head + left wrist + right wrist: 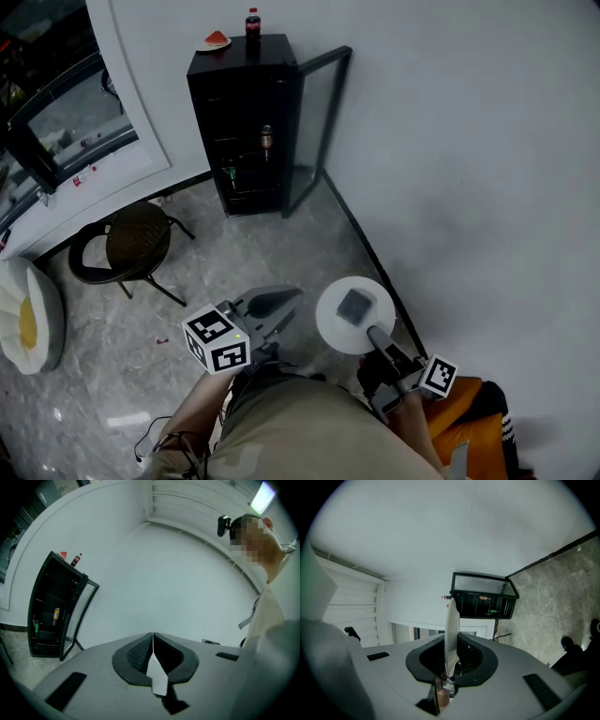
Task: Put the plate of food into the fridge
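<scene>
R gripper clamps plate rim, lower right; prob stiff, light, slippery, food may slide; L gripper closed, empty.

The floor lies open from me up to the fridge. Its door stands swung out toward the wall on my right, leaving the mouth unblocked. A chair stands left of that lane, near the fridge's foot. My plate sits just beside the wall. Inside, a can stands halfway up and a green bottle lower down; higher up it is too dark to judge. The fridge's top carries a bottle and a melon slice.
</scene>
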A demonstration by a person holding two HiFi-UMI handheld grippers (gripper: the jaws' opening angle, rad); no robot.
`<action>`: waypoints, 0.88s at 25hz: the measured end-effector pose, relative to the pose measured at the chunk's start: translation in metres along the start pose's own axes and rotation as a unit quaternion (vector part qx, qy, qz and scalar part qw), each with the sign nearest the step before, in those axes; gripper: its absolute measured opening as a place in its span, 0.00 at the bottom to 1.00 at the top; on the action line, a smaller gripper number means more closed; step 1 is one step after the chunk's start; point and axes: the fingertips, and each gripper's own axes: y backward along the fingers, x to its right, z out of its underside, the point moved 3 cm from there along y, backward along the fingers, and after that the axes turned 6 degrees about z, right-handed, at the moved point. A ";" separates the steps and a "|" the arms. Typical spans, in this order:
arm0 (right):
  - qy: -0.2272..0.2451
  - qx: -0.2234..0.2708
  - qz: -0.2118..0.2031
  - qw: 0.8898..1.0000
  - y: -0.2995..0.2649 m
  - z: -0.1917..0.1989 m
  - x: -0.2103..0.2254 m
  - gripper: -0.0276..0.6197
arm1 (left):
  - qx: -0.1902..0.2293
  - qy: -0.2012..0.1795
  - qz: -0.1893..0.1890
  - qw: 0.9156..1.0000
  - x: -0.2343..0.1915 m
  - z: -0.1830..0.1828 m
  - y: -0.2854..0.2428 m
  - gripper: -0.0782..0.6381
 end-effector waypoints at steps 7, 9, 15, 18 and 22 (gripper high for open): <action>0.005 -0.004 0.009 1.000 -0.030 0.022 -0.008 0.10 | 0.015 -0.059 0.004 0.998 -0.011 -0.026 0.036 0.12; 0.003 -0.011 0.008 1.000 -0.042 0.031 -0.010 0.10 | 0.015 -0.057 -0.001 0.998 -0.019 -0.025 0.047 0.12; 0.004 -0.022 0.007 1.000 -0.062 0.040 -0.019 0.10 | 0.006 -0.037 -0.004 0.999 -0.035 -0.021 0.057 0.12; 0.004 -0.030 0.011 0.999 -0.074 0.048 -0.017 0.10 | -0.001 -0.035 -0.012 0.999 -0.044 -0.019 0.068 0.12; 0.001 -0.043 0.015 0.999 -0.086 0.058 -0.019 0.10 | -0.002 -0.032 -0.022 0.999 -0.052 -0.020 0.081 0.12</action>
